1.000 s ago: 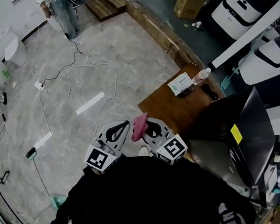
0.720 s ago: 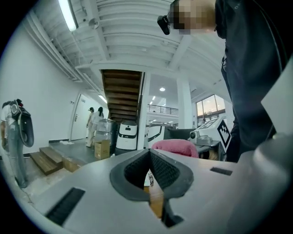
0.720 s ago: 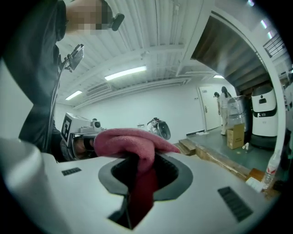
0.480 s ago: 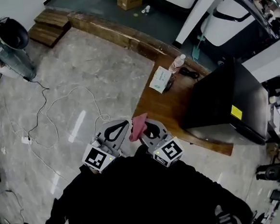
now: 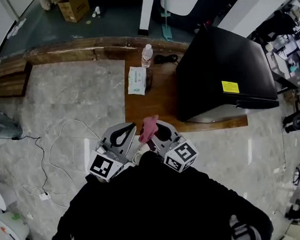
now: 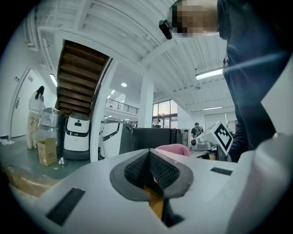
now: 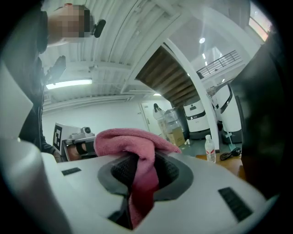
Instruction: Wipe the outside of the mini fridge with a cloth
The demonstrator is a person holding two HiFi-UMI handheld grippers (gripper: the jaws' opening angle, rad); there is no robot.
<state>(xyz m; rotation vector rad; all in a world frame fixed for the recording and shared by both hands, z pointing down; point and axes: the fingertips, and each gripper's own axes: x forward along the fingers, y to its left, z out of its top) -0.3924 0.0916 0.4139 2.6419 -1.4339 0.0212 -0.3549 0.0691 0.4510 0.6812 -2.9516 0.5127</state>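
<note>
- Cloth (image 5: 149,128), pink, sits pinched in the right gripper (image 5: 159,133), whose jaws are closed on it. In the right gripper view the cloth (image 7: 133,140) folds over the top of the pads and trails down between them, and its lower end is lost in the dark throat of the right gripper (image 7: 137,161).
- The left gripper (image 5: 124,137) is closed with nothing in it. In its own view the left gripper (image 6: 149,153) shows its ribbed pads meeting at the tip, and the pink lump behind them is the cloth (image 6: 171,149) held by the other gripper.
- Both grippers are held close together near the person's chest, just short of the near edge of the table (image 5: 156,100). The hands are hidden under the marker cubes (image 5: 103,168) and the dark torso (image 5: 157,209).
- The fridge (image 5: 218,59), black, stands on the right part of the table, well apart from the cloth. From above only its top and one side show, with a yellow sticker (image 5: 230,87). The print on the sticker is too small to read.
- A dark block at the right edge of the right gripper view may be the fridge, but I cannot tell.
- A tissue pack (image 5: 137,80), a bottle (image 5: 146,54) and a coiled cable (image 5: 164,59) lie on the far left part of the table, beside the fridge.
</note>
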